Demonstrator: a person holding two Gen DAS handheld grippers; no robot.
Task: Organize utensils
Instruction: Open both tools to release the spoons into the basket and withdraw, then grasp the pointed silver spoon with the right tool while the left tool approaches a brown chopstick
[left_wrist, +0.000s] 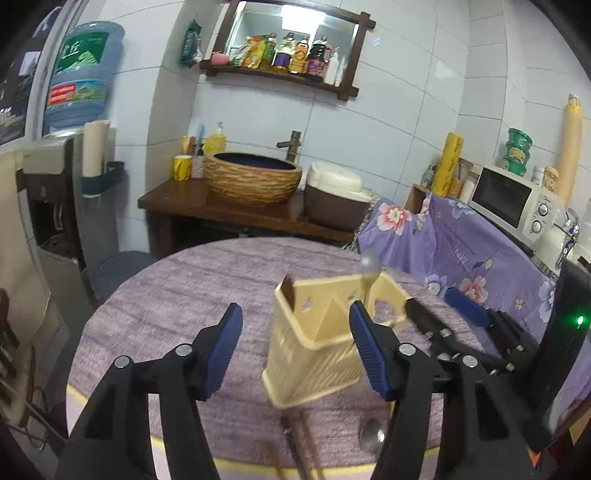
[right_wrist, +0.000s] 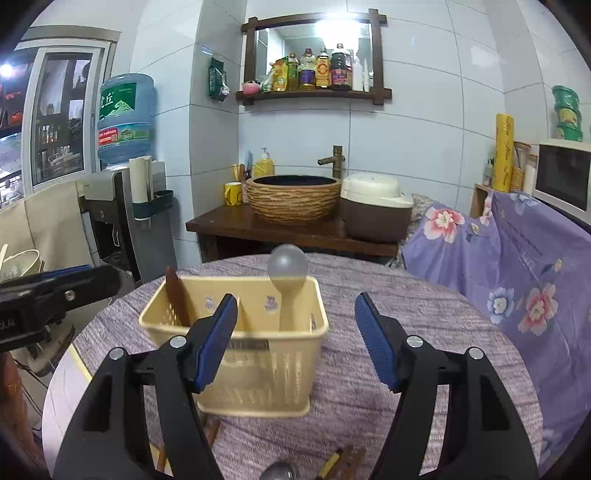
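Observation:
A cream plastic utensil holder (left_wrist: 314, 332) (right_wrist: 258, 350) stands on the round table with the purple cloth (right_wrist: 369, 332). A metal spoon (right_wrist: 288, 267) (left_wrist: 370, 264) stands upright in its right compartment, and a brown stick (right_wrist: 177, 299) (left_wrist: 288, 291) leans in its left one. My left gripper (left_wrist: 294, 314) is open just in front of the holder, its pads touching nothing. My right gripper (right_wrist: 297, 299) is open too, with the holder behind its left finger. Loose chopsticks (left_wrist: 295, 443) (right_wrist: 343, 461) and another spoon (left_wrist: 371, 435) (right_wrist: 279, 472) lie on the cloth below the grippers.
A flower-patterned purple cover (right_wrist: 517, 258) drapes the counter on the right, with a microwave (left_wrist: 517, 199) on it. Behind the table stands a wooden bench with a woven basin (right_wrist: 293, 199) and a rice cooker (right_wrist: 375, 210). A water dispenser (right_wrist: 122, 206) stands at the left.

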